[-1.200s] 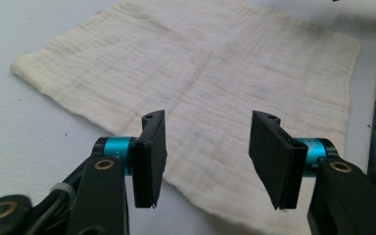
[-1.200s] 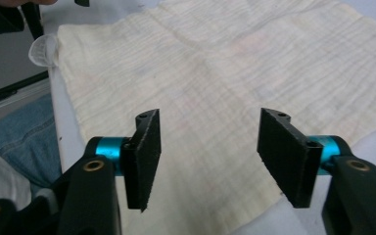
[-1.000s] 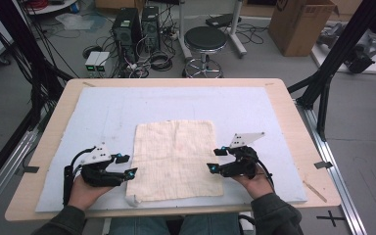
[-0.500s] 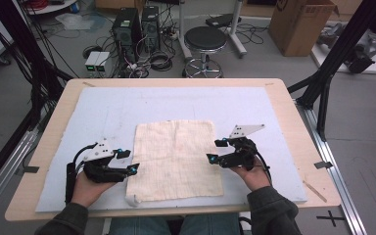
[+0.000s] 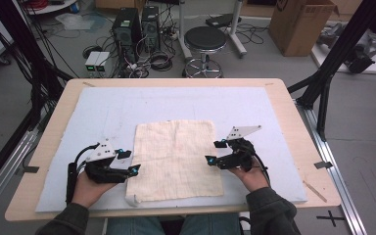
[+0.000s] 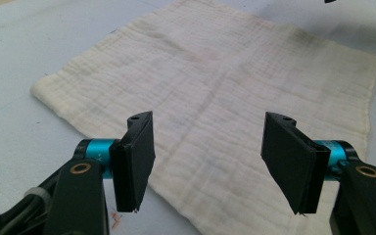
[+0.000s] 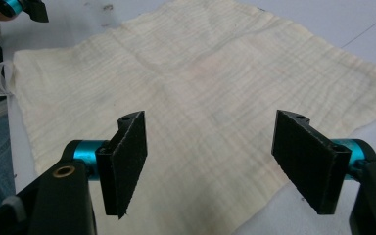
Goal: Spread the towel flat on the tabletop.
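A cream cloth (image 5: 176,159) lies spread flat on the pale blue mat (image 5: 191,105), with its near left corner (image 5: 133,199) curled over. My left gripper (image 5: 130,162) sits at the cloth's left edge and points right across it. In the left gripper view the gripper (image 6: 210,161) stands open over the cloth (image 6: 215,83), pinching nothing. My right gripper (image 5: 215,152) is at the right edge, pointing left. The right gripper view shows it (image 7: 215,161) open above the cloth (image 7: 200,73), also empty. Both sets of jaws have just been opening.
The mat covers most of the wooden table (image 5: 293,112). On the floor beyond the far edge are a black stool (image 5: 205,39), computer towers (image 5: 137,24) with cables, and a cardboard box (image 5: 301,24). Black frame posts (image 5: 333,63) stand at both sides.
The right gripper has edged slightly away from the table's near edge. The left gripper and the cloth keep their places.
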The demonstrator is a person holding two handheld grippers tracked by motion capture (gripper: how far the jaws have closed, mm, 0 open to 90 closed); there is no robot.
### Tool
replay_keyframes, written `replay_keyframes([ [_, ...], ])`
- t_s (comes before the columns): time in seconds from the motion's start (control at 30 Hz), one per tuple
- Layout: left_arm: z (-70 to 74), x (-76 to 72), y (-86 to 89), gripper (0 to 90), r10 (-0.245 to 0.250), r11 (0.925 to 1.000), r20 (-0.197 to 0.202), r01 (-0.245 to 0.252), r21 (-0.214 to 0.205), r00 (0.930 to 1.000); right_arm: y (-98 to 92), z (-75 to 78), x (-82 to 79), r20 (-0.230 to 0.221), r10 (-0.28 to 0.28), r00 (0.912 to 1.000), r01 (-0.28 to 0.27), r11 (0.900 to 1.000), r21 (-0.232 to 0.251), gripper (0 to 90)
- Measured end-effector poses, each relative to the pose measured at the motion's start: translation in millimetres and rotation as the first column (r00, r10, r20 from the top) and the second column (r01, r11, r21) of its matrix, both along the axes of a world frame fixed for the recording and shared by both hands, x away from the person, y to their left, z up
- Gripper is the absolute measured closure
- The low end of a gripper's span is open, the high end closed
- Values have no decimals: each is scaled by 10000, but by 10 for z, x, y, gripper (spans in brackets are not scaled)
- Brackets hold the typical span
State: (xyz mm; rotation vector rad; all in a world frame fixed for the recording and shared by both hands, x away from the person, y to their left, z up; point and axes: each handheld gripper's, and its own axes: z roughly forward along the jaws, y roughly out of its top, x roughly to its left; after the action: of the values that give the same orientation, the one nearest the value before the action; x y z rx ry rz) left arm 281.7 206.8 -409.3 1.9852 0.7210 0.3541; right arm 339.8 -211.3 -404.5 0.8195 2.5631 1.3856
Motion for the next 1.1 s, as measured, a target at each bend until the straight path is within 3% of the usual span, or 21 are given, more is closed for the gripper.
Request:
replay_keyframes([
  [0.37,27,59,52,375,157,9997,-207,-161,-186,9997,13,-25,61,-94,-13,10000,13,10000,-61,284],
  [0.57,112,139,23,376,334,9986,-231,-343,-393,9992,29,82,168,167,-139,9998,141,9998,-125,285],
  [0.67,160,220,-20,379,342,9992,-252,-347,-192,9991,61,148,228,164,-76,9998,79,9998,-167,284],
  [0.8,223,296,-64,378,411,9984,-275,-422,-388,9988,82,221,319,181,-64,9998,68,9997,-245,282],
  [1.1,289,426,-73,378,598,9965,-192,-608,-567,9980,111,245,450,247,18,9997,-10,9996,-295,284],
])
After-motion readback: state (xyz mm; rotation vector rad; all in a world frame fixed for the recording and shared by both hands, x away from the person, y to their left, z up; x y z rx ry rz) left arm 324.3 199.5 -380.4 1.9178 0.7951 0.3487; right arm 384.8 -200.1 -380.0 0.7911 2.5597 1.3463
